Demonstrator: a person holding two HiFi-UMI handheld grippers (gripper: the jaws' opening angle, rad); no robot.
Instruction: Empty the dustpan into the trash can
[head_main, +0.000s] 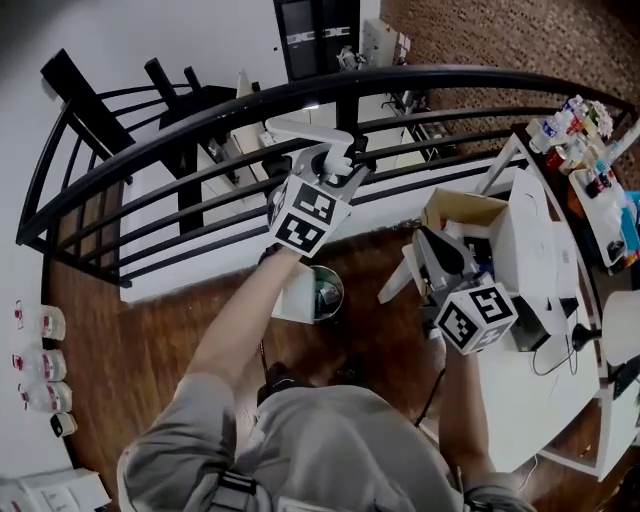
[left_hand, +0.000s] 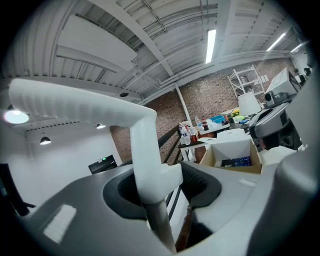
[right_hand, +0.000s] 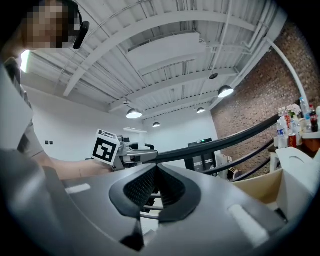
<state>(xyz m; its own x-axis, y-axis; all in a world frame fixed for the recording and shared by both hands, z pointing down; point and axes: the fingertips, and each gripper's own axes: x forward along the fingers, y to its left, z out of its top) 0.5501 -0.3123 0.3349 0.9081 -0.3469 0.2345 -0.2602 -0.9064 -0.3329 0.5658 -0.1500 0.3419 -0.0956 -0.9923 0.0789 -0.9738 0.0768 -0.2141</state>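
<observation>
My left gripper (head_main: 335, 160) is raised beside the black railing and shut on the dustpan's white handle (head_main: 308, 130). In the left gripper view the handle (left_hand: 145, 150) and its metal pole (left_hand: 161, 227) run between the jaws of the left gripper (left_hand: 160, 192). Below on the floor stands a small round trash can (head_main: 328, 291). A white flat piece (head_main: 295, 293), which looks like the pan, is next to the can and partly hidden by my left arm. My right gripper (head_main: 440, 262) hovers by the table, shut and empty (right_hand: 155, 172). It looks across at the left gripper (right_hand: 127, 152).
A curved black railing (head_main: 200, 110) runs across just ahead of both grippers. A white table (head_main: 500, 400) on the right carries an open cardboard box (head_main: 455, 212) and a white machine (head_main: 535, 250). Bottles (head_main: 575, 125) crowd another table at the far right. The floor is dark wood (head_main: 150, 330).
</observation>
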